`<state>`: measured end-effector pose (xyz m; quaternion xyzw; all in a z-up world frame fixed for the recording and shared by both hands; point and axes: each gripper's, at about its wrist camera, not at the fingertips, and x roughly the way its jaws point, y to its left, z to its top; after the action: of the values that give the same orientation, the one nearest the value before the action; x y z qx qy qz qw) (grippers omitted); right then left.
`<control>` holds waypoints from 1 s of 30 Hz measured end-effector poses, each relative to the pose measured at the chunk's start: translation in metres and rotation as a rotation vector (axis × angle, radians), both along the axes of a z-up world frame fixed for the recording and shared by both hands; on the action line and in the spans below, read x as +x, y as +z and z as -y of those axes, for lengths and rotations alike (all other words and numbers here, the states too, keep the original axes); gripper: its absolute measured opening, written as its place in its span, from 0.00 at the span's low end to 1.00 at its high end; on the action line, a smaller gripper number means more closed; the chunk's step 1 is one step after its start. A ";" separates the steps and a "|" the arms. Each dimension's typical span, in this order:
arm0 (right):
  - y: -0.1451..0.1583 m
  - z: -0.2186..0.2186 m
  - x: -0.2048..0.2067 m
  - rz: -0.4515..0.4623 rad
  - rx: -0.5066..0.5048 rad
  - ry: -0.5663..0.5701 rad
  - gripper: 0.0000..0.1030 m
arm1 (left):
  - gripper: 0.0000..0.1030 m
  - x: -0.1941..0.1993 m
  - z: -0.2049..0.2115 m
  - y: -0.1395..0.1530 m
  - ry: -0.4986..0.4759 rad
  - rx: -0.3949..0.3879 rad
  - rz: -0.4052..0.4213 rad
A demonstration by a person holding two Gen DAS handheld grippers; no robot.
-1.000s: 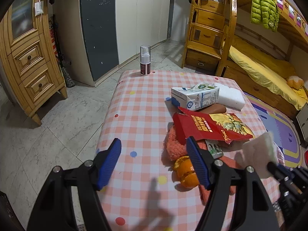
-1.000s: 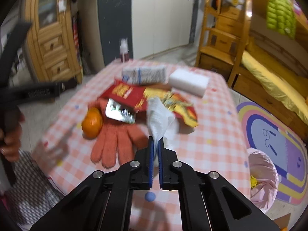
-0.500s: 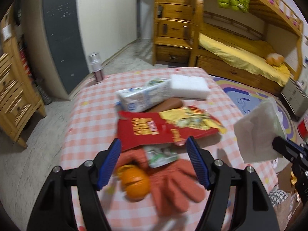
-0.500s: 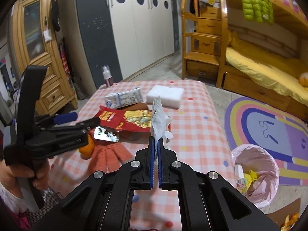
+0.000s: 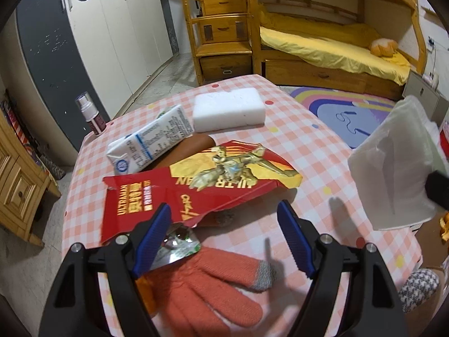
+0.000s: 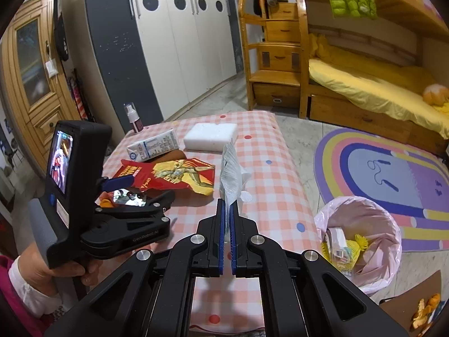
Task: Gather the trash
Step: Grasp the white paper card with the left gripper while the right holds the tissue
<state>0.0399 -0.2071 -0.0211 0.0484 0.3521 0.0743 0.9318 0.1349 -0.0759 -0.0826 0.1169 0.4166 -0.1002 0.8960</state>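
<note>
Tissue (image 6: 231, 172) stood pinched in right gripper (image 6: 227, 241), above checked table (image 6: 269, 196), beside pink-lined bin (image 6: 362, 224). Left gripper (image 5: 224, 238), jaws opening, nothing between them, hovered over red wrapper (image 5: 168, 196) and orange glove (image 5: 207, 289).

The brown object (image 5: 193, 147) lies mostly hidden under the milk carton (image 5: 150, 140) and the red wrapper (image 5: 196, 188). An orange fruit (image 5: 144, 289) is largely covered by the left gripper's fingers (image 5: 151, 236) and the glove (image 5: 207, 286). The contents of the pink-lined bin (image 6: 362, 241) are too small to identify.
</note>
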 end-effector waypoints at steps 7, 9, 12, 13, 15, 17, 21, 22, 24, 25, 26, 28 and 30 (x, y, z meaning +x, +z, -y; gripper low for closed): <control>-0.004 0.004 0.004 -0.013 0.015 0.000 0.03 | 0.70 0.017 0.007 -0.017 0.003 0.079 0.000; -0.006 0.005 0.004 -0.017 0.018 0.001 0.03 | 0.64 0.021 0.010 -0.019 -0.004 0.101 0.005; -0.006 0.006 0.005 -0.021 0.023 0.001 0.03 | 0.62 0.023 0.013 -0.021 -0.017 0.130 0.011; -0.006 0.006 0.004 -0.022 0.024 0.002 0.03 | 0.62 0.022 0.015 -0.021 -0.025 0.141 0.013; -0.007 0.006 0.004 -0.025 0.025 0.003 0.03 | 0.65 0.018 0.016 -0.018 -0.044 0.141 0.020; -0.007 0.006 0.004 -0.027 0.028 0.003 0.03 | 0.74 0.011 0.016 -0.016 -0.055 0.128 0.020; -0.008 0.005 0.005 -0.032 0.032 0.008 0.03 | 0.74 0.012 0.012 -0.020 -0.041 0.144 0.023; -0.008 0.004 0.005 -0.032 0.031 0.010 0.03 | 0.74 0.015 0.010 -0.021 -0.028 0.142 0.019; -0.009 0.003 0.006 -0.035 0.029 0.013 0.03 | 0.74 0.022 0.007 -0.023 -0.015 0.137 0.020; -0.010 0.002 0.007 -0.037 0.030 0.013 0.03 | 0.74 0.025 0.008 -0.024 -0.015 0.146 0.027; -0.011 0.002 0.007 -0.040 0.030 0.013 0.03 | 0.74 0.027 0.009 -0.025 -0.017 0.158 0.033; -0.012 0.002 0.009 -0.044 0.031 0.013 0.03 | 0.74 0.031 0.012 -0.029 -0.028 0.188 0.046; -0.014 0.002 0.010 -0.045 0.033 0.010 0.03 | 0.74 0.034 0.013 -0.031 -0.034 0.210 0.060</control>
<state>0.0497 -0.2094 -0.0347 0.0637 0.3720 0.0836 0.9223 0.1692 -0.0894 -0.1139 0.2202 0.3956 -0.0676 0.8891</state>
